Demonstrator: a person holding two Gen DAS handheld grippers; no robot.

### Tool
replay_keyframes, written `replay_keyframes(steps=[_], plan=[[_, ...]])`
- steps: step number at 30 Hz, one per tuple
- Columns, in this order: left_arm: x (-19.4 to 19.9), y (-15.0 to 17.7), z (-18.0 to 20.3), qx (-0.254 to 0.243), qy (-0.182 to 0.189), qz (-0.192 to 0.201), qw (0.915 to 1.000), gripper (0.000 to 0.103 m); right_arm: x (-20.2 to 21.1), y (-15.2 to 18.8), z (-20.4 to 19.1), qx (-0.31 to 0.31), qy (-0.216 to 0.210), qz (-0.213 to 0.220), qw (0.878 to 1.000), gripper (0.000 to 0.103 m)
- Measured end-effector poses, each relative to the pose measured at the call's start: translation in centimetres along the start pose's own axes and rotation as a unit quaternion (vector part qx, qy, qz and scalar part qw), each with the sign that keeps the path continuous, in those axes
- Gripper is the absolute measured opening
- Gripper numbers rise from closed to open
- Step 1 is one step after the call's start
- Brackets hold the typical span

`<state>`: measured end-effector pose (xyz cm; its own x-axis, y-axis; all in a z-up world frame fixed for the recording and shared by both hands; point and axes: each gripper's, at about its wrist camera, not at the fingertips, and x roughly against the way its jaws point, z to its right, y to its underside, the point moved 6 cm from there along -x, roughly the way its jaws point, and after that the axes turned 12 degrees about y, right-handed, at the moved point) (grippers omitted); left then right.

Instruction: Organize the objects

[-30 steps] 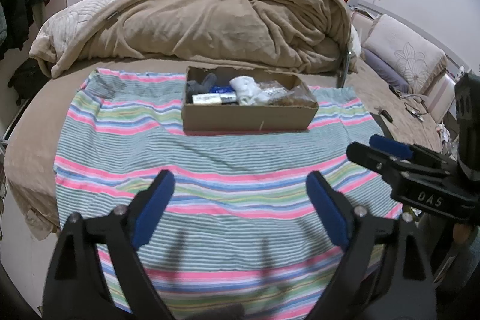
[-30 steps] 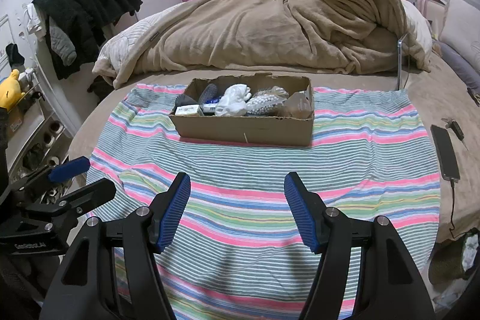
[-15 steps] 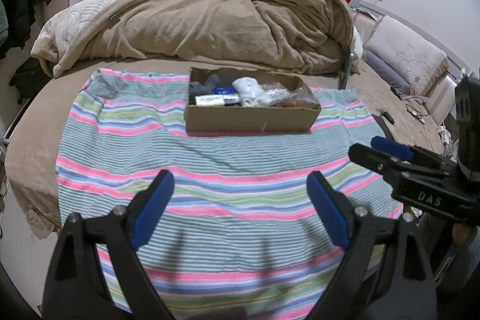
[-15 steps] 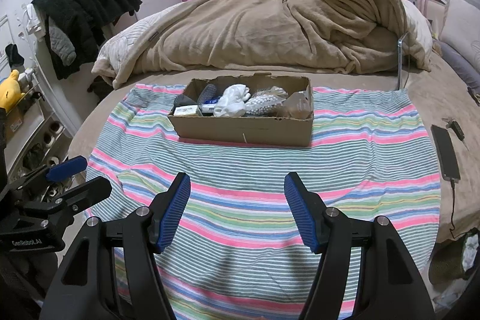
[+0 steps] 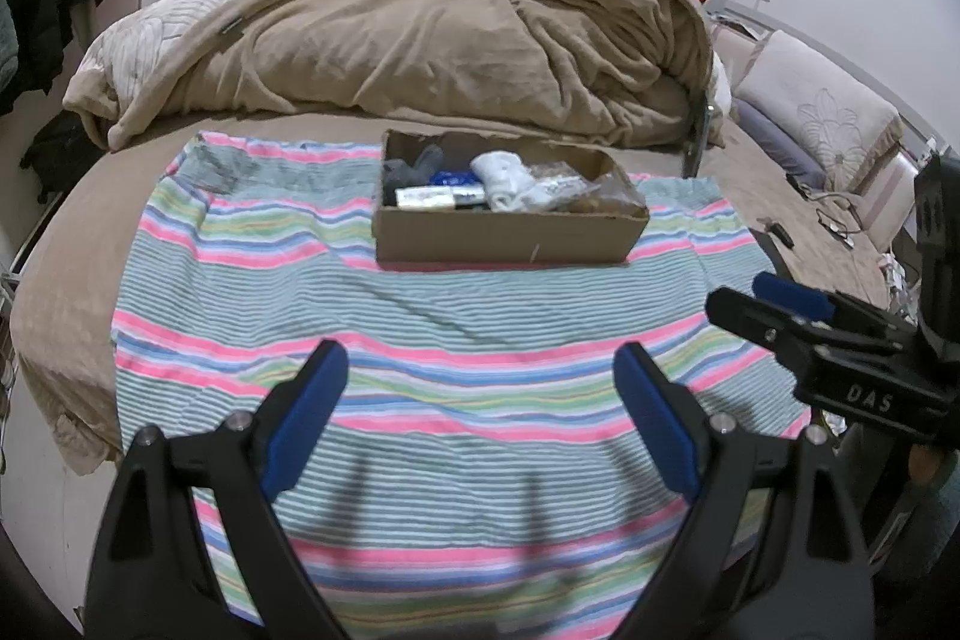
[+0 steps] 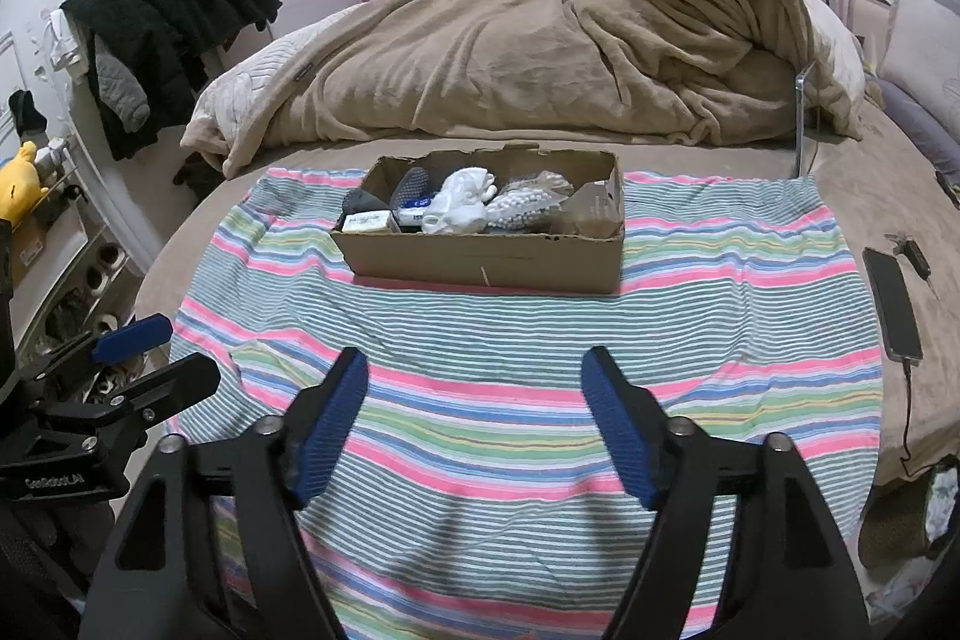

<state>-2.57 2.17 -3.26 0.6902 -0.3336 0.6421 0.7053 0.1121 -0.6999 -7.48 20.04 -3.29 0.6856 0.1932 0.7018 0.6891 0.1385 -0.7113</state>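
Note:
A brown cardboard box (image 5: 510, 238) (image 6: 480, 259) sits at the far side of a striped cloth (image 5: 420, 328) (image 6: 540, 334) on the bed. It holds a white cloth bundle (image 6: 459, 199), a grey item (image 5: 414, 166), a small white carton (image 6: 366, 222), a bag of white beads (image 6: 528, 202) and a brown bag (image 6: 591, 217). My left gripper (image 5: 480, 370) is open and empty, well short of the box. My right gripper (image 6: 477, 376) is open and empty, also short of the box. Each gripper shows at the edge of the other's view.
A heaped tan duvet (image 6: 540, 58) lies behind the box. A phone on a cable (image 6: 894, 301) lies on the bed right of the cloth. Dark clothes (image 6: 162, 22) hang at the left. Pillows (image 5: 822, 112) are at the right.
Both grippers have crept slightly forward and stayed open. The box and its contents have not moved.

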Motion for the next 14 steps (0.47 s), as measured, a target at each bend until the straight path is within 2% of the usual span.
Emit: replay_keyframes(steps=[14], plan=[[-1.8, 0.1, -0.5, 0.001, 0.01, -0.015, 0.9998, 0.092, -1.6, -0.1, 0.6, 0.002, -0.001, -0.01, 1.0, 0.078]])
